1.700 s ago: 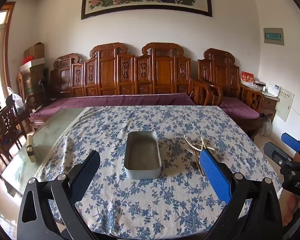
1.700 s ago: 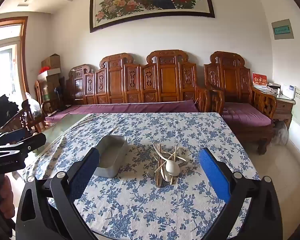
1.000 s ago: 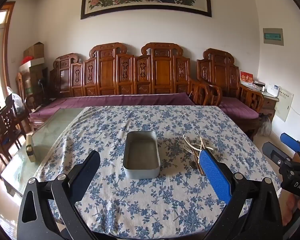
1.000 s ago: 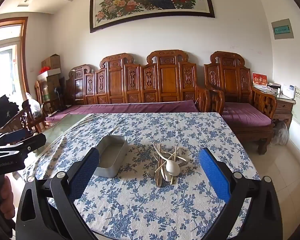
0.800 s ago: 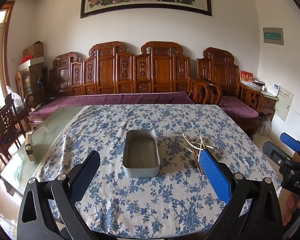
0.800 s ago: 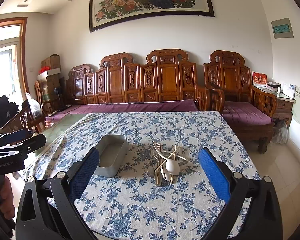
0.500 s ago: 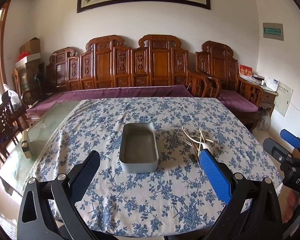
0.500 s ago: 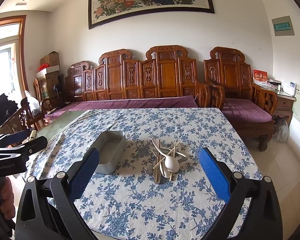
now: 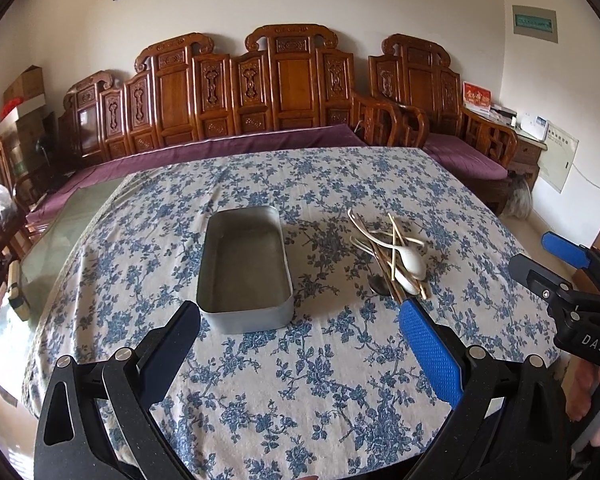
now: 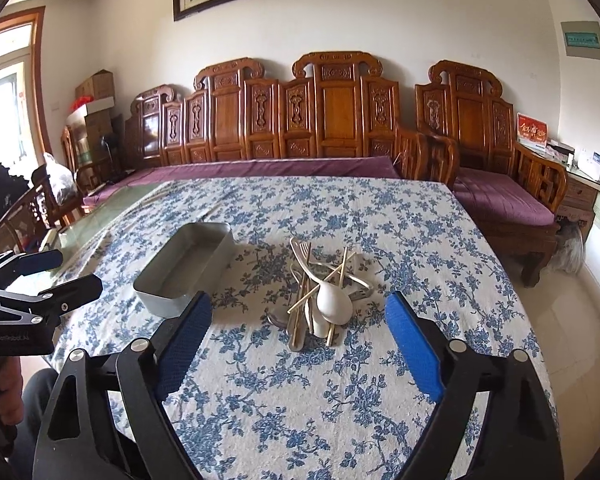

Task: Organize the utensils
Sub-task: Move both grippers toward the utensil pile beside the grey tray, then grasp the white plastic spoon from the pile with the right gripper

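Floral-clothed worktop [image 9: 300, 380], metal tray [image 9: 245, 268] lay near its middle, utensils [image 10: 320, 292] sat heaped just right of the tray, left gripper [image 9: 300, 344] and right gripper [image 10: 298, 338] hovered with jaws released, grasping nothing

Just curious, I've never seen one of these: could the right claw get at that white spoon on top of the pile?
Probably yes. The right claw is open and empty, pointing at the white spoon, which lies on top of the utensil pile with only bare tablecloth between.
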A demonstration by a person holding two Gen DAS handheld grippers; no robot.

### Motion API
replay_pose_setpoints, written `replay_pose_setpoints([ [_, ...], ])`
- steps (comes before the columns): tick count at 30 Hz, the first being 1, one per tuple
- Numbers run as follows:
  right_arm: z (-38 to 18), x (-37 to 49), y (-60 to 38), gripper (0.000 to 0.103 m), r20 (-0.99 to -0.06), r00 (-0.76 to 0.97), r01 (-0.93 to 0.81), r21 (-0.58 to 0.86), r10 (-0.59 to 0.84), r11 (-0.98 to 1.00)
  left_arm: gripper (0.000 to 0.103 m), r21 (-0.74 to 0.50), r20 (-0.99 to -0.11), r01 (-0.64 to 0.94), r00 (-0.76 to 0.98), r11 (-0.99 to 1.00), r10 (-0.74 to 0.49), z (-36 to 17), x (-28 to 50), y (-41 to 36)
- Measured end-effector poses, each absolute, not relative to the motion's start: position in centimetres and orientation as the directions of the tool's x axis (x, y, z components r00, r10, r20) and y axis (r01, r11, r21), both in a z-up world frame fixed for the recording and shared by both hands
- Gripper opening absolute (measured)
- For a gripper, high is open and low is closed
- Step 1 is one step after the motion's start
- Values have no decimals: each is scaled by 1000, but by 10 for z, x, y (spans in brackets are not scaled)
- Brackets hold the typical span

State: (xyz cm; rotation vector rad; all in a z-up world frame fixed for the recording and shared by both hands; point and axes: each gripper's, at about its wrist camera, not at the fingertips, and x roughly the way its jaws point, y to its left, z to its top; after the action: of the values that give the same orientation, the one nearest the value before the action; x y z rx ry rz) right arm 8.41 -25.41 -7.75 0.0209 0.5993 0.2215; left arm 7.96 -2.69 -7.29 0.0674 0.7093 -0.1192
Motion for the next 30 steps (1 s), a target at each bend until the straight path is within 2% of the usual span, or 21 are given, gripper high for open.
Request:
replay_pose_setpoints([
  [8,-96,124,-262,79,-623,755,-193,89,206,977,96,17,-699,193,704,981,-127,-96,115,-42],
  [20,-123,169,-277,75,-689,700,-177,89,189,980,96,8,-742,255,649,967,-165,-119,157,-66],
  [30,-162,221,-276,58,-755,612,-254,93,235,963,96,-3,-772,265,612,964,-171,-138,187,-73],
])
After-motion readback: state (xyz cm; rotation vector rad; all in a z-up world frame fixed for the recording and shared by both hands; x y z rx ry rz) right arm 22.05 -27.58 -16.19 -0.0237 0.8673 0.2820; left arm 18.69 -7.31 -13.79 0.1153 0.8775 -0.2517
